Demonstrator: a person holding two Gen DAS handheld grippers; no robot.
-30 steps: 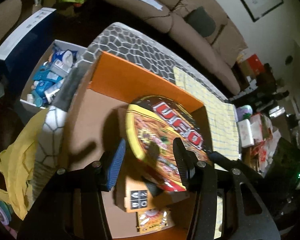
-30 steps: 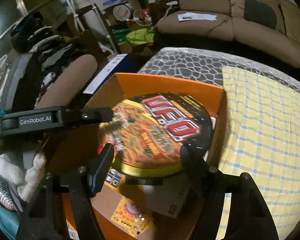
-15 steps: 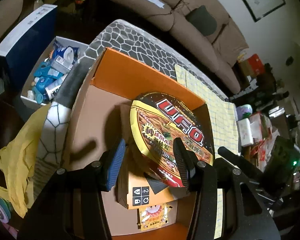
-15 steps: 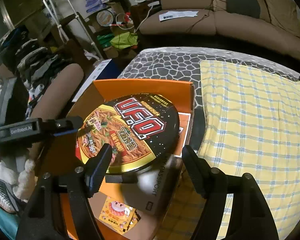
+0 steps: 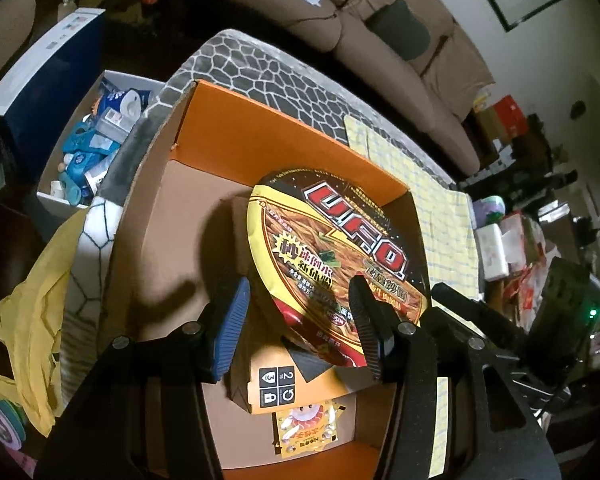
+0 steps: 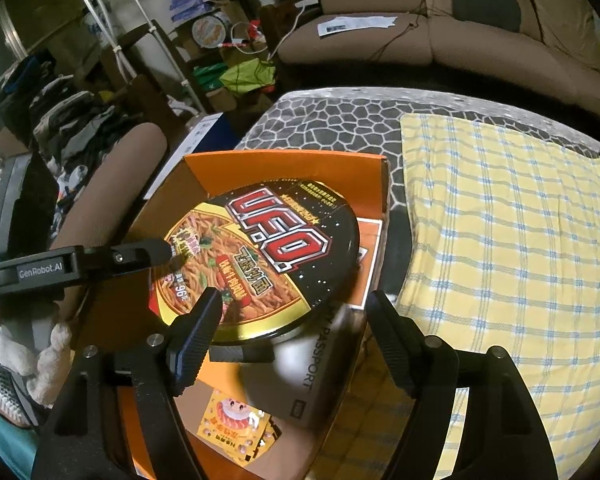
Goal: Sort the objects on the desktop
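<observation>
A round U.F.O. instant noodle bowl (image 5: 332, 256) lies tilted in an orange cardboard box (image 5: 260, 136), resting on a boxed hard drive (image 5: 272, 392). A small yellow snack packet (image 5: 306, 430) lies at the box's near end. My left gripper (image 5: 296, 328) is open just above the bowl's near rim, not gripping it. In the right wrist view the bowl (image 6: 260, 256) sits in the orange box (image 6: 300, 168) on the "My Passport" box (image 6: 320, 368). My right gripper (image 6: 296, 344) is open and pulled back from the bowl. The left gripper's finger (image 6: 148, 254) reaches over the bowl's left side.
The box stands on a grey cobble-patterned cover (image 6: 340, 120) beside a yellow checked cloth (image 6: 500, 240). A white bin of blue packets (image 5: 96, 136) and a yellow bag (image 5: 32, 320) lie to the left. A brown sofa (image 6: 440, 40) stands behind.
The noodle bowl has settled into the orange box on the hard-drive box. Both grippers have drawn back and up from it, the right one more clearly.
</observation>
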